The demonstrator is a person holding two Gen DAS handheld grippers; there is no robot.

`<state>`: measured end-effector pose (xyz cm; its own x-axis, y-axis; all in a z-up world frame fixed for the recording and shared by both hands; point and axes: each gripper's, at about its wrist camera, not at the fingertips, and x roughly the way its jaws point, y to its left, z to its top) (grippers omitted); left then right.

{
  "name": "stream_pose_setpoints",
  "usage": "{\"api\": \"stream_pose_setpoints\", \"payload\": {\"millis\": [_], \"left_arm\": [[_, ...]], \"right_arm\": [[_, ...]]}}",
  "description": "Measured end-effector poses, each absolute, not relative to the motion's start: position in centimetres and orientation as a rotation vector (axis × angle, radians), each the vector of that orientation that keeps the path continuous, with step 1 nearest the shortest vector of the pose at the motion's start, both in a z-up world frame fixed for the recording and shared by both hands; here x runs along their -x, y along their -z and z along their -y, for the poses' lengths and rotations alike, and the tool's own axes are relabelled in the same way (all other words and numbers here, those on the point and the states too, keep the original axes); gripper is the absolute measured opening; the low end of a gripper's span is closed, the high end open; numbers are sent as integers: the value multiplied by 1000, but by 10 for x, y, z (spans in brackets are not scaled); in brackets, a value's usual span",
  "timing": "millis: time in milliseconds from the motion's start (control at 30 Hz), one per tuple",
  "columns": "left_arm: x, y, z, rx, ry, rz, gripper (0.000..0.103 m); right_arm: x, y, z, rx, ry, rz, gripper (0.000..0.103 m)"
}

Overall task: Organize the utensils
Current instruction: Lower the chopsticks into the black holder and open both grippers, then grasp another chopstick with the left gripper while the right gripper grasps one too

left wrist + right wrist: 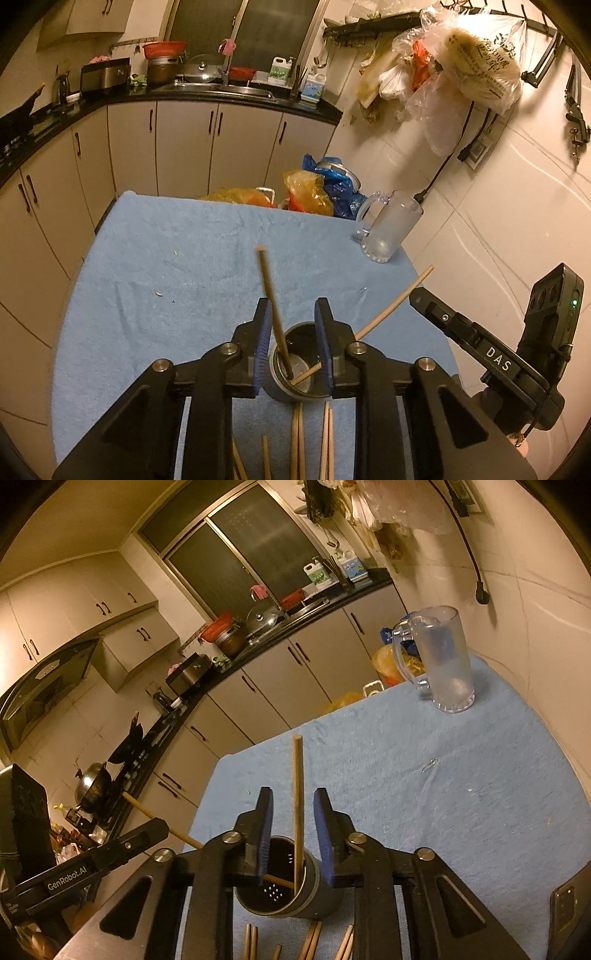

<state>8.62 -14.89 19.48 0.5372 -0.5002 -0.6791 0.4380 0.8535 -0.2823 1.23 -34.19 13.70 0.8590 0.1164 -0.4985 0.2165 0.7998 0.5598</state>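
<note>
- My left gripper [293, 314] stands with its blue-padded jaws apart on either side of the metal holder [299, 363] at the lower middle of the left view — I cannot tell whether the pads touch its wall, and nothing is clamped between them
- My right gripper [293, 805] is likewise spread, straddling the same holder [280, 880] at the lower middle of its own view; it grasps nothing
- Two chopsticks are in the holder already: the upright chopstick [273, 310] rises toward the centre of the frame, tip-down on the perforated floor, and the slanted chopstick [391, 302] leans out over the rim toward the right edge of the left view
- The loose chopsticks [314, 443] lie on the blue towel [166, 258] along the bottom edge of both views — nearer to me than the holder, behind and under the jaws, not ahead of them
- Their long axes run roughly along my fingers, pointing from the bottom edge up toward the holder, so I judge either claw must draw back and turn across a stick before closing
- Neither hand looks clearly nearer; the sticks sit below both claws alike
- The glass mug [441, 661] stands well apart, in the upper right of the right view
</note>
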Motion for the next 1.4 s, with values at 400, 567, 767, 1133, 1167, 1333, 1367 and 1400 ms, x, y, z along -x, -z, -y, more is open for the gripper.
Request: {"api": "stream_pose_setpoints", "payload": {"millis": [400, 567, 767, 1133, 1167, 1333, 1367, 1400], "left_arm": [[-47, -222, 117, 91, 539, -734, 31], [-15, -219, 107, 52, 518, -691, 36], [25, -181, 98, -16, 489, -691, 38], [70, -47, 59, 15, 452, -961, 38], [69, -41, 56, 24, 450, -983, 38], [59, -33, 50, 76, 452, -1036, 38], [58, -32, 49, 75, 450, -1041, 38], [57, -30, 50, 72, 448, -1047, 38]], "right_arm": [[29, -159, 332, -623, 50, -493, 37], [51, -158, 321, -595, 52, -489, 44], [81, -133, 305, -570, 67, -532, 46], [150, -41, 261, -503, 161, -651, 46], [149, -36, 261, -501, 164, -673, 46], [150, -30, 271, -530, 212, -683, 46], [150, -29, 272, -527, 214, -684, 46], [149, -29, 271, -526, 214, -686, 46]]}}
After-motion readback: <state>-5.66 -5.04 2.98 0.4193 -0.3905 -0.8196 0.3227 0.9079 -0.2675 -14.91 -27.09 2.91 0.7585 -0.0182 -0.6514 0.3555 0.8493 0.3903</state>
